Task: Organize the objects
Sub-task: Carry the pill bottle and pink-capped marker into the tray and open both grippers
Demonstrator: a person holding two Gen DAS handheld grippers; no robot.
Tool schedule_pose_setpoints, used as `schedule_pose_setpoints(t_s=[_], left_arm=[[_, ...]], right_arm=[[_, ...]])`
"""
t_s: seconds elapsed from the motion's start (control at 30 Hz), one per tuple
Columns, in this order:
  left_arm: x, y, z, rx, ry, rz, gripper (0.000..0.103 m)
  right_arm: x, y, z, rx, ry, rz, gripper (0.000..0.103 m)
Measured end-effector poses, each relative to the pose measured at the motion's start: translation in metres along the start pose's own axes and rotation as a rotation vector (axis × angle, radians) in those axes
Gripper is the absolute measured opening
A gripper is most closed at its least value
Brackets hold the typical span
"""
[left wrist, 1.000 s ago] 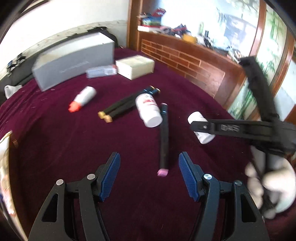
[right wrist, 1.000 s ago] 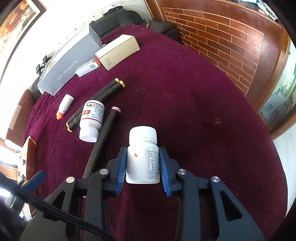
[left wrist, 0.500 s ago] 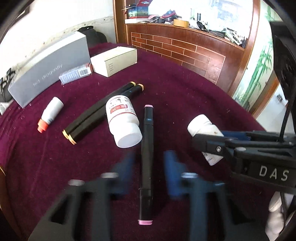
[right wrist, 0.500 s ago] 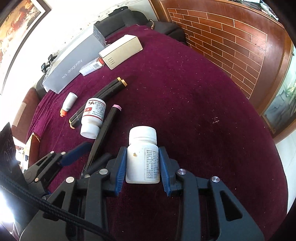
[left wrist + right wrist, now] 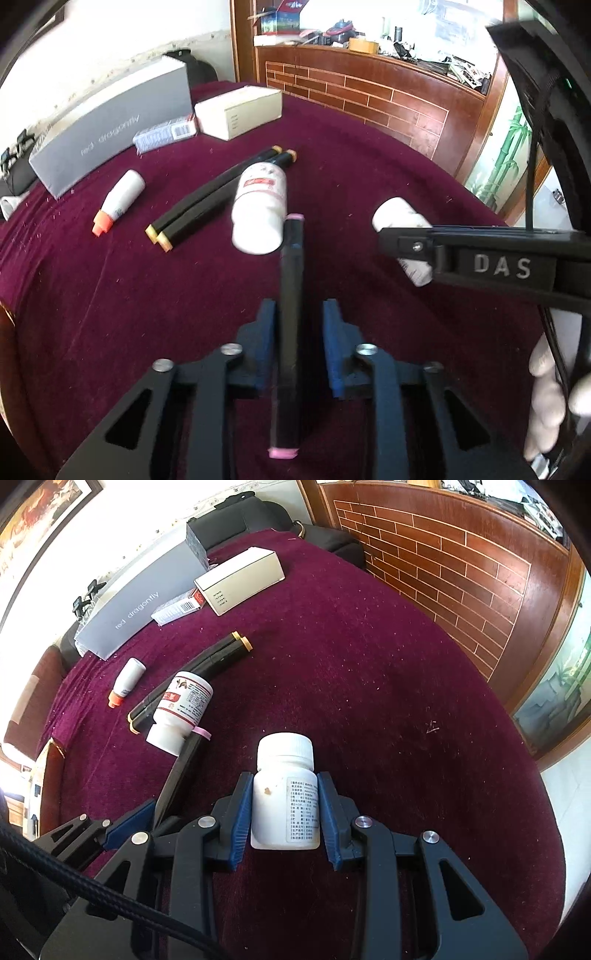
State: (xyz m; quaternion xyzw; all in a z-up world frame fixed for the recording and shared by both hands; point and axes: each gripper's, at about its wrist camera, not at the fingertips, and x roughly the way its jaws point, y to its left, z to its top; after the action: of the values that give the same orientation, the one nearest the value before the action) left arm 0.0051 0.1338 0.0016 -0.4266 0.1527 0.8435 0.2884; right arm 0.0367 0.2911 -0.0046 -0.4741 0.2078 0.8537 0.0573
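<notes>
My left gripper [image 5: 293, 343] is shut on a black marker with pink ends [image 5: 290, 314]; its far tip touches a lying white pill bottle with a red label [image 5: 260, 206]. My right gripper [image 5: 282, 812] is shut on a white pill bottle [image 5: 284, 794], which also shows in the left wrist view [image 5: 400, 225]. Two black markers with yellow ends [image 5: 218, 194] lie side by side under the labelled bottle. A small white bottle with an orange cap [image 5: 118, 201] lies to the left. In the right wrist view the pink-ended marker [image 5: 181, 771] and the left gripper's fingers [image 5: 129, 823] show at lower left.
A long grey box [image 5: 110, 129], a cream carton [image 5: 238, 110] and a small flat packet [image 5: 164, 134] stand at the back of the maroon cloth table [image 5: 110, 295]. A wooden brick-pattern panel [image 5: 369, 96] lies beyond the table's right edge.
My left gripper moved forward over the pink-ended marker and closed on it. My right gripper kept hold of the white bottle and stayed about where it was.
</notes>
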Motion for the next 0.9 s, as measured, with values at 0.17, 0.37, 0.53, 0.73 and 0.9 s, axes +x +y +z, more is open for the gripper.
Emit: schedule_pose_setpoints(t_s=[0.17,0.37,0.53,0.73,0.9], left_arm=[[-0.012,0.002,-0.006,-0.023,0.030,-0.031,0.011],[-0.058,0.028,-0.027,-0.094,-0.045,-0.037,0.011],[-0.099,0.055,-0.048,-0.183,-0.113,-0.052,0.011],[-0.150,0.100,-0.090,-0.320,-0.184,-0.043,0.012],[-0.190,0.147,-0.128,-0.433,-0.244,0.025,0.012]], right_arm=[[0.001,0.006,0.000,-0.030,0.004,-0.035,0.031],[-0.009,0.009,-0.013,0.003,0.026,0.043,0.031],[-0.021,0.030,-0.026,-0.020,0.029,0.091,0.031],[-0.042,0.079,-0.041,-0.102,0.022,0.163,0.031],[-0.053,0.143,-0.055,-0.210,0.029,0.237,0.031]])
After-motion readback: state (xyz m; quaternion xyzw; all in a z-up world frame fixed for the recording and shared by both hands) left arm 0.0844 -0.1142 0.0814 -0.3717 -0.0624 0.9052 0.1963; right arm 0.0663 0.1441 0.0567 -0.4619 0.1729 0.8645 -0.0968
